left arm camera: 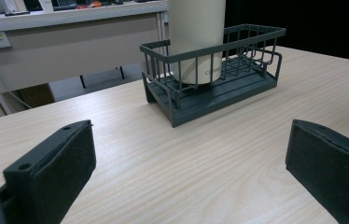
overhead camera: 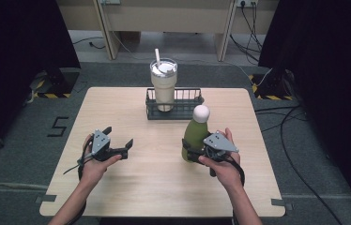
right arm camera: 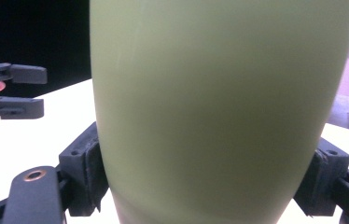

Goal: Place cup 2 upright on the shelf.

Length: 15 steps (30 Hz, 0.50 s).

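Gripping the green bottle (overhead camera: 194, 135) w/ my right gripper (overhead camera: 193, 152), jaws clamped low on its body, bottle upright. Wire rack (overhead camera: 188, 112) sits just ahead, tumbler (overhead camera: 164, 82) filling its left end. Left gripper (overhead camera: 119, 139) open, empty, farther off.

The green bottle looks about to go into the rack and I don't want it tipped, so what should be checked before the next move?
1. Right tool closed on the green bottle: ok, both jaws press its sides in the right gripper view.
2. Bottle upright: ok, it stands vertical with its white cap on top.
3. Free room in the wire rack: ok, the right part beside the tumbler is bare.
4. Left tool out of the way: ok, open, holding nothing, left of the rack.
5. Grip height: cannot tell for sure; it seems low on the body, so the bottle may sway.
6. Bottle's base on the table: cannot tell, the hand hides it.
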### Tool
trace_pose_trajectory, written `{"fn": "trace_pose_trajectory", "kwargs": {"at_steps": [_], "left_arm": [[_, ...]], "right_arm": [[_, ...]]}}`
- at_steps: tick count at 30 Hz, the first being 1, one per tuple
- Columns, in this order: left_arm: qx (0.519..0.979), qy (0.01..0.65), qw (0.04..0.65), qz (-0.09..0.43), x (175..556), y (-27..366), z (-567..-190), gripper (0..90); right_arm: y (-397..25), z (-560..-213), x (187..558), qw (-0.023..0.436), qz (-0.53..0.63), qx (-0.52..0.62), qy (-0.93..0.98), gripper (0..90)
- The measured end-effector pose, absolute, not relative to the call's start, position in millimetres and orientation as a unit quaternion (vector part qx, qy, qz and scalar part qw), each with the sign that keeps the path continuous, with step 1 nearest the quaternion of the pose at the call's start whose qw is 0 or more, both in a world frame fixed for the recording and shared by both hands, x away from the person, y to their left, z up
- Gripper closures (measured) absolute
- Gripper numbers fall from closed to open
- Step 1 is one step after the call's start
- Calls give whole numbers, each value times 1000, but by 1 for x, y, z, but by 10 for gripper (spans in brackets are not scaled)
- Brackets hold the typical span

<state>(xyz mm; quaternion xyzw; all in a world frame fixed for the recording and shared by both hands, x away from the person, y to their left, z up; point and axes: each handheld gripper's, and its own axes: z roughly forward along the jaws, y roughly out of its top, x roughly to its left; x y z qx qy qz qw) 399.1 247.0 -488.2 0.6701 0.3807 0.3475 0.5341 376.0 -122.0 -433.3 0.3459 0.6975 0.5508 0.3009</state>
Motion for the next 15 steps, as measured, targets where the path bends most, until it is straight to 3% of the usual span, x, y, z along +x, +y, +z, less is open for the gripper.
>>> {"fn": "trace_pose_trajectory", "kwargs": {"at_steps": [15], "left_arm": [[670, 382, 534, 347, 399, 247, -489, 10]], "right_arm": [[-129, -419, 394, 321, 547, 359, 685, 206]]}}
